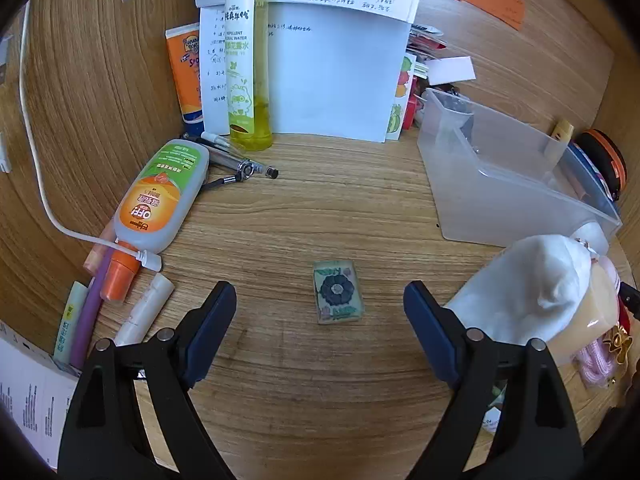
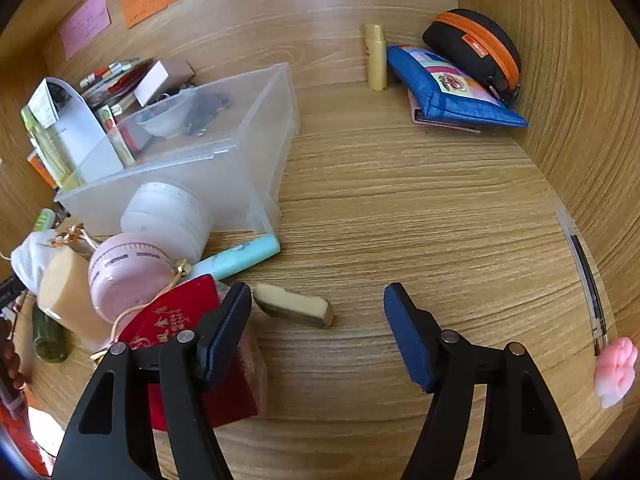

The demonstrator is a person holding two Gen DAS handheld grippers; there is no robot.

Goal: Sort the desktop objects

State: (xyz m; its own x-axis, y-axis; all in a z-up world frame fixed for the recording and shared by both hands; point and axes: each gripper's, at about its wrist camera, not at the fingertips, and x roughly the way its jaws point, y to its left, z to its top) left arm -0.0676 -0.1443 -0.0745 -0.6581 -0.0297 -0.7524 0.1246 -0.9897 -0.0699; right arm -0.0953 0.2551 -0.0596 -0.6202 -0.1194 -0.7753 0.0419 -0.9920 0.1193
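While both tools hover tilted down over a cluttered wooden tabletop [image 1: 320, 208], the left gripper [image 1: 320, 312] stands with its jaws wide apart and nothing between the pads, a small clear block with a dark flower design [image 1: 338, 297] lying flat on the wood just ahead of the gap, touching neither finger. To its left lie an orange-and-green lotion bottle [image 1: 162, 196] on its side, a white cable [image 1: 36, 152] crossing its cap, and a scatter of pens [image 1: 232, 160]; a tall yellow-green spray bottle [image 1: 246, 60] stands upright against white sheets of paper [image 1: 332, 72]. A translucent plastic bin [image 1: 508, 184] sits to the right, with a white cloth [image 1: 528, 284] bunched beside the right finger. Seen from the right wrist, the right gripper [image 2: 318, 300] is also apart, gripping nothing, above bare wood; a tan wedge-shaped eraser [image 2: 294, 306] lies just beside its left finger, whether touching cannot be told. A red card [image 2: 180, 316], a pink jar [image 2: 128, 276], a white jar [image 2: 168, 216] and a turquoise pen [image 2: 240, 256] crowd the same bin [image 2: 224, 168], while a blue pouch [image 2: 452, 92], a black case with an orange zip [image 2: 476, 44] and a yellow tube [image 2: 376, 56] rest near the far wall
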